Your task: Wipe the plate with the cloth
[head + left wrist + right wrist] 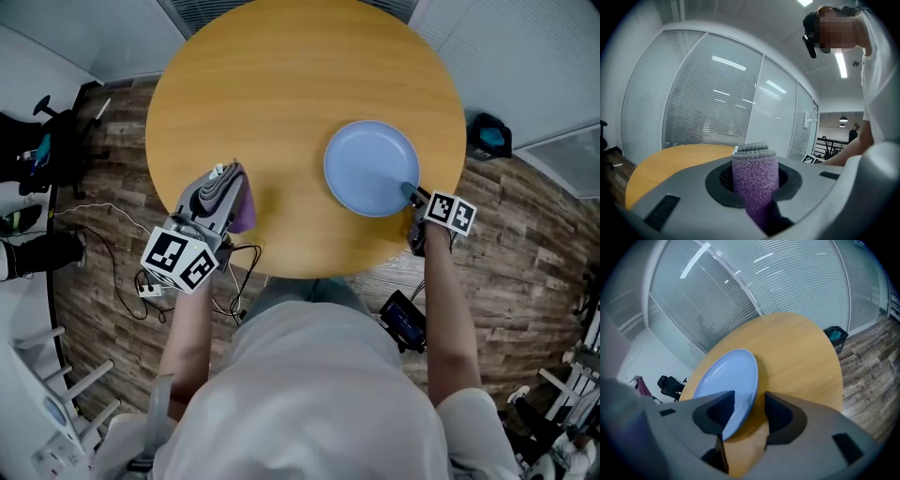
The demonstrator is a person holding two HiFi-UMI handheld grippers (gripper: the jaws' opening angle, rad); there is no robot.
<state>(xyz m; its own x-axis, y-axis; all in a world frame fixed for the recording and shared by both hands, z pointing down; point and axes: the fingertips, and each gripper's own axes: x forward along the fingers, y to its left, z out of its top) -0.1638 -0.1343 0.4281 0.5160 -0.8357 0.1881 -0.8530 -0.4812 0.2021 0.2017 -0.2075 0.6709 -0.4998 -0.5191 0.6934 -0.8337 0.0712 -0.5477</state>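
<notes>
the blue plate [370, 167] lies flat on the round wooden counter [272, 84], toward the near right edge. the right gripper [749, 409] stands at the plate's near rim with its jaws spread wide. the rim runs in between them, close by the left jaw, with a clear gap to the right jaw, so nothing is clamped. the left gripper [217, 192] is off to the left, well apart from the plate, and its jaws are closed on a folded purple and grey cloth [754, 180] that pokes out past the tips. the plate looks stiff, smooth and fairly light. on this slick wood it would likely skate away under a wiping push, and it sits near enough to the counter's edge for that to matter. whether it is ceramic or plastic cannot be told, so it is best treated as breakable. the thin raised rim is the sensible place to pinch it, just where the right jaws already straddle it, with a firm but shallow bite. the cloth is soft and limp and will bunch rather than push back, so the wad showing beyond the left jaws should be the part that meets the plate.
</notes>
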